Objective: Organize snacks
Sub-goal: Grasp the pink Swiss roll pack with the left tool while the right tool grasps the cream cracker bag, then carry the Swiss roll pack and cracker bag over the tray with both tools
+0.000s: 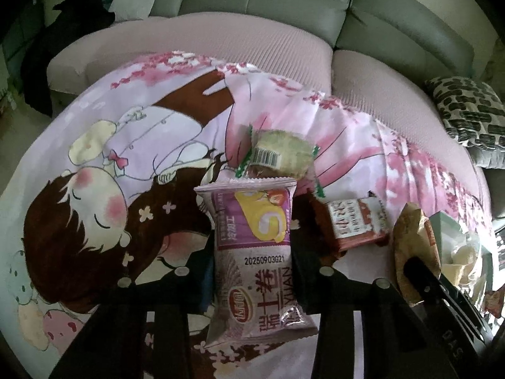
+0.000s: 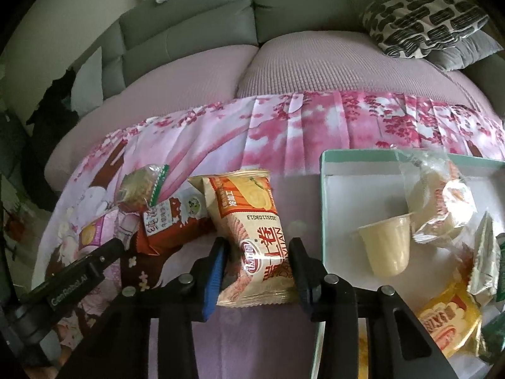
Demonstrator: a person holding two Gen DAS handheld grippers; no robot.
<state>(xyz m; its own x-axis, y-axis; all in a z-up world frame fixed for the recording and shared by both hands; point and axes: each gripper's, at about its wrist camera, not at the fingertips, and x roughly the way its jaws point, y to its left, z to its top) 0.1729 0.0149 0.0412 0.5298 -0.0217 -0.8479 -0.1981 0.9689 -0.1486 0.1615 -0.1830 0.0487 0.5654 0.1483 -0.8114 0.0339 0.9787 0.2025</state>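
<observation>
Your left gripper [image 1: 252, 271] is clamped on the purple roll packet [image 1: 252, 252]; bare printed cloth [image 1: 94, 189] lies open at nine o'clock. Your right gripper [image 2: 257, 268] pinches the orange roll packet [image 2: 252, 237]. At three o'clock, just beside it, stands the tray's near edge [image 2: 323, 221].

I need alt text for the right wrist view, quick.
The right gripper is closed on an orange-and-cream swiss roll snack packet lying on a pink cartoon-print cloth. To its right, a white tray with a mint green rim holds a beige pudding cup and other wrapped snacks.
</observation>
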